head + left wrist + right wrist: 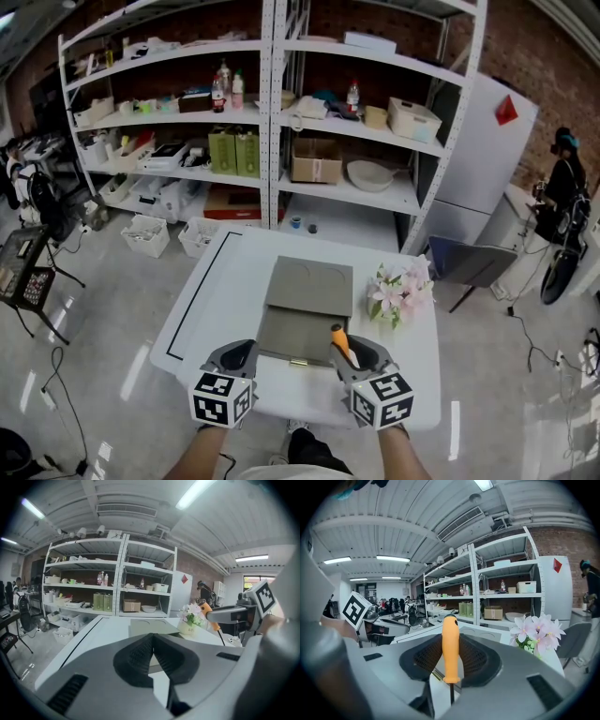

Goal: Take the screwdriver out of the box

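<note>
Right gripper view shows us the orange screwdriver [450,637] upright at the near right corner of the open box [305,309] on the tabletop [220,281]. We judge its smooth handle could swivel or slip if the shaft catches the box rim. The right tongs [451,663], partly spread, pinch that handle. The left tongs [152,656] are pressed together, empty.

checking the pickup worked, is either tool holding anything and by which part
The right tool grips the screwdriver by its orange handle, which stands upright between the pads, shaft pointing down. The left tool is shut on nothing.
</note>
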{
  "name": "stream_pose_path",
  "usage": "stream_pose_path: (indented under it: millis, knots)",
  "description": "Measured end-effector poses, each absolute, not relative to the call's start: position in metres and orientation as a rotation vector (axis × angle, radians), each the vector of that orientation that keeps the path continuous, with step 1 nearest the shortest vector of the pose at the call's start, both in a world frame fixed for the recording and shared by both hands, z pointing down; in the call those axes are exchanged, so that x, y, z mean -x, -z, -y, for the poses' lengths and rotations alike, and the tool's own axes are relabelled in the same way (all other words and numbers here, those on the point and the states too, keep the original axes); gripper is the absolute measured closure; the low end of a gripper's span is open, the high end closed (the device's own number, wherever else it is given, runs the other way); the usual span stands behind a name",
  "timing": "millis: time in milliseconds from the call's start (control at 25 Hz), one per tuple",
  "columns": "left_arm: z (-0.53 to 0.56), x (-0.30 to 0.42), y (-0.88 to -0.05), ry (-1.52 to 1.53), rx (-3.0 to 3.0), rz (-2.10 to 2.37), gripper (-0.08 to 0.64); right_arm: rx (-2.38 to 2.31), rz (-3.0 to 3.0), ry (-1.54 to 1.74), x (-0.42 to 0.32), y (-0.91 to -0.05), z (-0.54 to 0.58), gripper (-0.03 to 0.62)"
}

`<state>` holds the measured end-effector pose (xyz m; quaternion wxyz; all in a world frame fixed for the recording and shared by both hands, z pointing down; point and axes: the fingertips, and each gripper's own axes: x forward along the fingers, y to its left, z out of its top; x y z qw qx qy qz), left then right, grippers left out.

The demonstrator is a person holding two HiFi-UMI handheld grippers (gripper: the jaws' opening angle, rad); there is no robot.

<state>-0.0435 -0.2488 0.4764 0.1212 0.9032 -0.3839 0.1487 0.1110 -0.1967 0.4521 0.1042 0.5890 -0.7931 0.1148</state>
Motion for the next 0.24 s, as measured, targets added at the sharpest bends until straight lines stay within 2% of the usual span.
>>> stream_pose_path:
  millis: [240]
  knots:
    - [0.2486, 0.0439, -0.4741, -0.437, -2.638, 1.117, 0.557, -1.736, 2.335, -0.341, -0.1108, -0.4508, 0.1959, 0.477]
